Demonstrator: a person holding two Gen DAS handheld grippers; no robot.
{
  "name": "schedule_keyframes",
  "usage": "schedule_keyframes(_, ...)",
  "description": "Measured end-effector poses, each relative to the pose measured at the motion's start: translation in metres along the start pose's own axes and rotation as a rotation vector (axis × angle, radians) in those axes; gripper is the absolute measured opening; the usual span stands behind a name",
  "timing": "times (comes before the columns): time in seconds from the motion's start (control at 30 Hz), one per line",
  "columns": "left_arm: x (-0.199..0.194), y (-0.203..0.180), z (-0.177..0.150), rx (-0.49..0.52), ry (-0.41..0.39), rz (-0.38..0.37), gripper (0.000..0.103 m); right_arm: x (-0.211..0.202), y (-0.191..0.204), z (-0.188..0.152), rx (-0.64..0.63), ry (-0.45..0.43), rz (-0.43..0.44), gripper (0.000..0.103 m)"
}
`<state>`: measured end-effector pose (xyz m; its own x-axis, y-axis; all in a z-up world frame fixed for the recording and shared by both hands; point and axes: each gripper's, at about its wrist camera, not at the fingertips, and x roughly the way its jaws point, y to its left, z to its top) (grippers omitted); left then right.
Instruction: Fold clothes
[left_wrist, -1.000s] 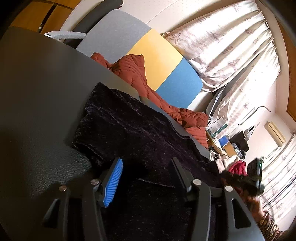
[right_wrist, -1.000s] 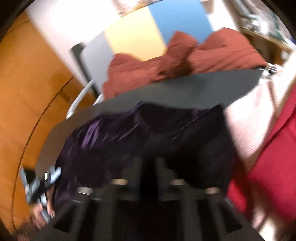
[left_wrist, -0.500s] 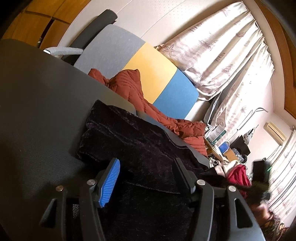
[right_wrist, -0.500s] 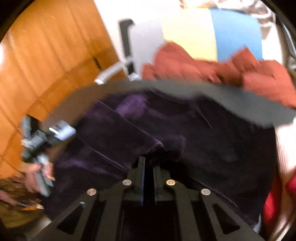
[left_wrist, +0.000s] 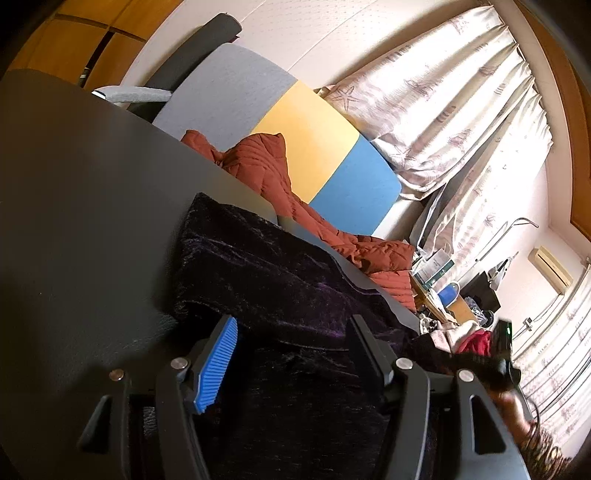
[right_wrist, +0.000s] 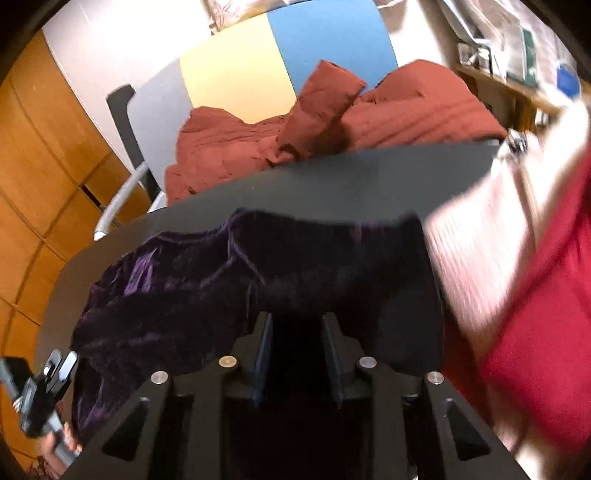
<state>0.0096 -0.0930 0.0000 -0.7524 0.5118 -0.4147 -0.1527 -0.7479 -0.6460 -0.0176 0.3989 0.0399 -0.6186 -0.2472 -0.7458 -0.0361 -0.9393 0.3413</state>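
Rust quilt (left_wrist: 325, 229), tricolour chair (left_wrist: 306, 147), curtains (left_wrist: 443, 122)

The velvet garment (right_wrist: 229, 295) lies on the table (right_wrist: 369, 181), near its far edge. Behind the table a quilted blanket (right_wrist: 406, 110) rests against the sofa backrest (right_wrist: 240, 74). To the right of the table, a heap of clothes (right_wrist: 535, 295) lies beside the garment.

No text, label, brand, number or sign can be read in either wrist view. Far off to the right of the left gripper (left_wrist: 291, 339), the boxes and papers on the cluttered shelf (left_wrist: 439, 273) carry print that is too small and blurred to make out. The curtains (left_wrist: 436, 110) beyond it show only starfish motifs, no lettering.
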Motion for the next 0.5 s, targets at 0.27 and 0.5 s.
schedule_keyframes(0.27,0.003,-0.002,-0.001,0.009,0.011,0.009,0.068,0.006,0.037,-0.025,-0.156,0.013,0.107,0.031)
schedule_keyframes(0.5,0.003,-0.003,-0.001,0.013,0.006,0.013,0.069,0.043,0.068,-0.027,-0.223,0.097,0.099,0.008)
